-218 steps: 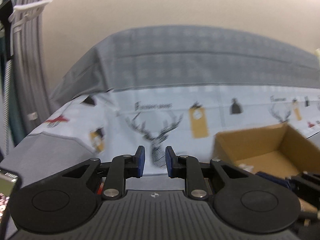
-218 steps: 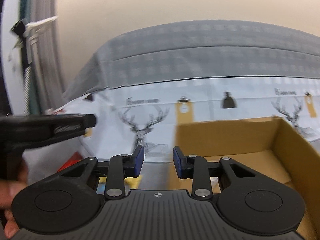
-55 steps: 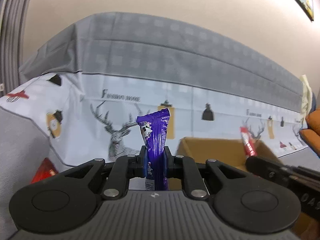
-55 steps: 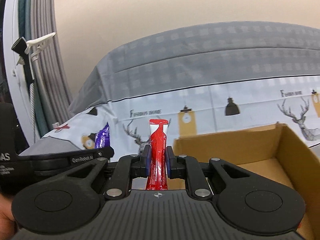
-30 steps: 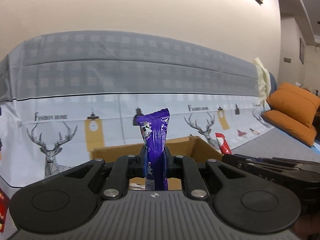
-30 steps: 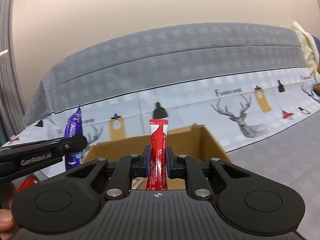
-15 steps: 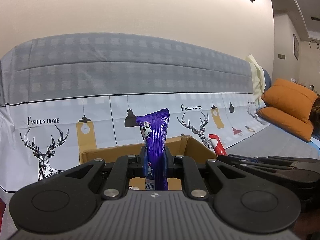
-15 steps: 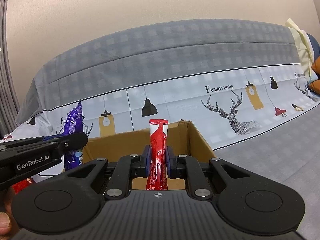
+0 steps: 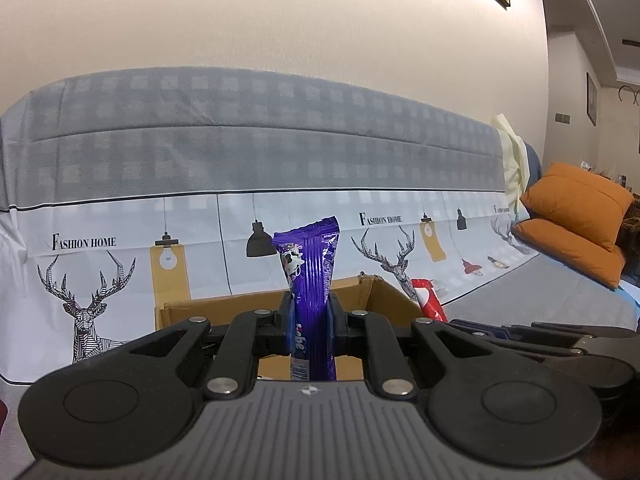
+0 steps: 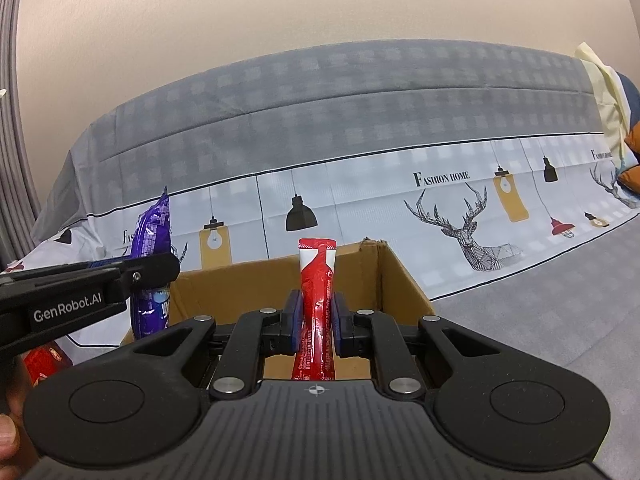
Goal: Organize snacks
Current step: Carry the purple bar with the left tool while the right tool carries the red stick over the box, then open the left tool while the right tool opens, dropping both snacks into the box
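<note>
Left gripper (image 9: 309, 320) clamped low on purple snack packet (image 9: 310, 272); right gripper (image 10: 316, 322) clamped on red stick sachet (image 10: 317, 280). Both judged light, crinkly, slippery; hold mid-body over cardboard box (image 10: 394, 276).

cardboard box (image 10: 400, 280) floor hidden, wrapper print unreadable

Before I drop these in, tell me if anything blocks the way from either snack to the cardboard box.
Nothing visible does. The purple snack in the left gripper and the red snack in the right gripper both face the open-topped cardboard box.
</note>
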Demonstrator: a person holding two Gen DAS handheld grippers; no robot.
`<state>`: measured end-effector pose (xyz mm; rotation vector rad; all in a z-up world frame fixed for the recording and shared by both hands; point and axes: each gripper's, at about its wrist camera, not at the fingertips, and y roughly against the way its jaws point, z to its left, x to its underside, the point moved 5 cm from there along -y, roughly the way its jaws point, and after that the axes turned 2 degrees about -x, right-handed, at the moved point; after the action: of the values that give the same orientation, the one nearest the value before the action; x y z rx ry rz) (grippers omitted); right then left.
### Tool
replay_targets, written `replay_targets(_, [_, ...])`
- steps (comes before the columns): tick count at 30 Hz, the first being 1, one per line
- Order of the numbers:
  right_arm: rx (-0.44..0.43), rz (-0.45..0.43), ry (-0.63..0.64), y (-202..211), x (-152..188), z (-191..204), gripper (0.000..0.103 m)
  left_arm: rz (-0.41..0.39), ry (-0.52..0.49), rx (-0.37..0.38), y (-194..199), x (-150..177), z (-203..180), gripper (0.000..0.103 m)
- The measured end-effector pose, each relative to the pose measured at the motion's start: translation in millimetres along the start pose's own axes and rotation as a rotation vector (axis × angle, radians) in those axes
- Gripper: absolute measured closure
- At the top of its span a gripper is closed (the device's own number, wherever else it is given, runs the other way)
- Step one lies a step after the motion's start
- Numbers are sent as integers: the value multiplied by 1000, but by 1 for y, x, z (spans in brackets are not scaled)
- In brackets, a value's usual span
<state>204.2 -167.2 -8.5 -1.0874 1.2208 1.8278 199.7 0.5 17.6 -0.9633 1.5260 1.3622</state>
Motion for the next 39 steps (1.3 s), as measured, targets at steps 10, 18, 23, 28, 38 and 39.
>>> replay_targets(10, [1, 0, 2, 0, 0, -1, 87, -2, -4, 7, -1, 0, -3, 87])
replay_targets(18, [-2, -22, 41, 3, -1, 5, 87, -1, -4, 10, -2, -1, -4, 87])
replay_targets(23, [-6, -26, 50, 3, -2, 8, 87, 4, -1, 16, -1, -1, -5, 87])
replay_targets(28, [-6, -5, 59, -1, 0, 10, 82, 14, 2, 19, 1, -1, -3, 68])
replay_targets(38, [-4, 13, 64, -8, 0, 24, 34, 6, 4, -32, 13, -4, 23, 63])
replay_targets(39, [-7, 15, 66, -9, 1, 26, 34, 5, 1, -37, 15, -5, 26, 60])
